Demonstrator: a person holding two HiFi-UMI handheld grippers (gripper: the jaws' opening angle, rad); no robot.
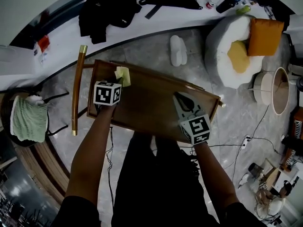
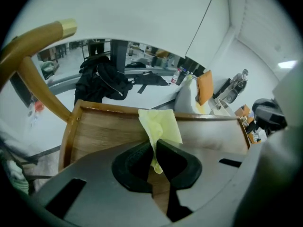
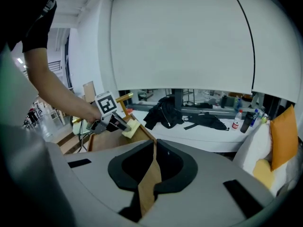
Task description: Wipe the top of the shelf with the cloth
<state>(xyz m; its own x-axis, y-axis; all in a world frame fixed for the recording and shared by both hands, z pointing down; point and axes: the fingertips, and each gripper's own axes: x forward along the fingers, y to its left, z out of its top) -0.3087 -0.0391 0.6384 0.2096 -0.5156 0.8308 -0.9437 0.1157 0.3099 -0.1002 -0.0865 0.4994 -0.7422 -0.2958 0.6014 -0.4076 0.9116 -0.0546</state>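
Note:
The shelf's wooden top (image 1: pixel 147 108) has a raised rim and lies just in front of me. My left gripper (image 1: pixel 118 82) is at its far left corner, shut on a pale yellow cloth (image 1: pixel 122 74). In the left gripper view the cloth (image 2: pixel 160 124) sticks up from between the closed pads over the wooden top (image 2: pixel 104 126). My right gripper (image 1: pixel 179 97) hovers over the right half of the top, shut with nothing in it. In the right gripper view its pads (image 3: pixel 142 162) meet, and the left gripper (image 3: pixel 113 122) with the cloth (image 3: pixel 131 128) shows beyond.
A curved wooden rail with a brass tip (image 1: pixel 77 86) stands left of the shelf. A white beanbag (image 1: pixel 227 51) with an orange cushion (image 1: pixel 265 36) sits at the back right. A black jacket (image 1: pixel 106 8) lies on the white counter behind. Cables (image 1: pixel 246 143) trail on the floor.

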